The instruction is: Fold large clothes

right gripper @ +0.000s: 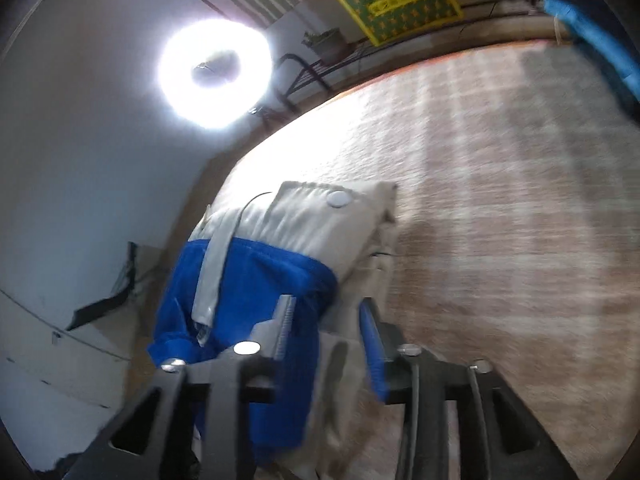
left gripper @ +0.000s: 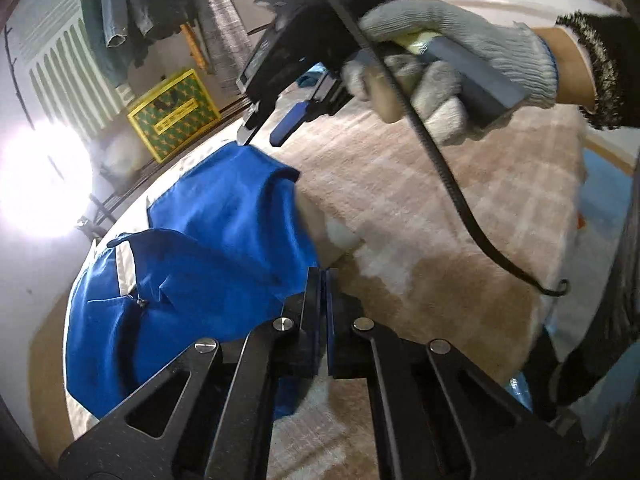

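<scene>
A beige plaid blanket point(left gripper: 460, 200) covers the work surface and fills most of both views. On it lies the blue and cream jacket point(left gripper: 208, 240), bunched into a thick fold near the blanket's edge; from the right wrist view its cream part with a round snap button point(right gripper: 338, 199) faces up, and a grey strip point(right gripper: 212, 272) runs down over the blue cloth.

The left gripper point(left gripper: 323, 280) sits low at the jacket's near edge with its two blue-padded fingers pressed almost together; blue cloth lies against and under the left finger, but whether any fabric is pinched between the pads cannot be told.

The right gripper point(left gripper: 262, 136), held in a grey knit-gloved hand point(left gripper: 440, 64), hovers tilted above the far corner of the jacket. Its fingers stand clearly apart in both views, and in its own camera the left finger point(right gripper: 286, 320) lies over the blue cloth while the right one is over the cream cloth beside it, nothing clamped.

Behind the blanket stand a yellow and green carton point(left gripper: 172, 114), hanging dark clothes point(left gripper: 132, 8) and a bright ring light point(right gripper: 214, 74).
</scene>
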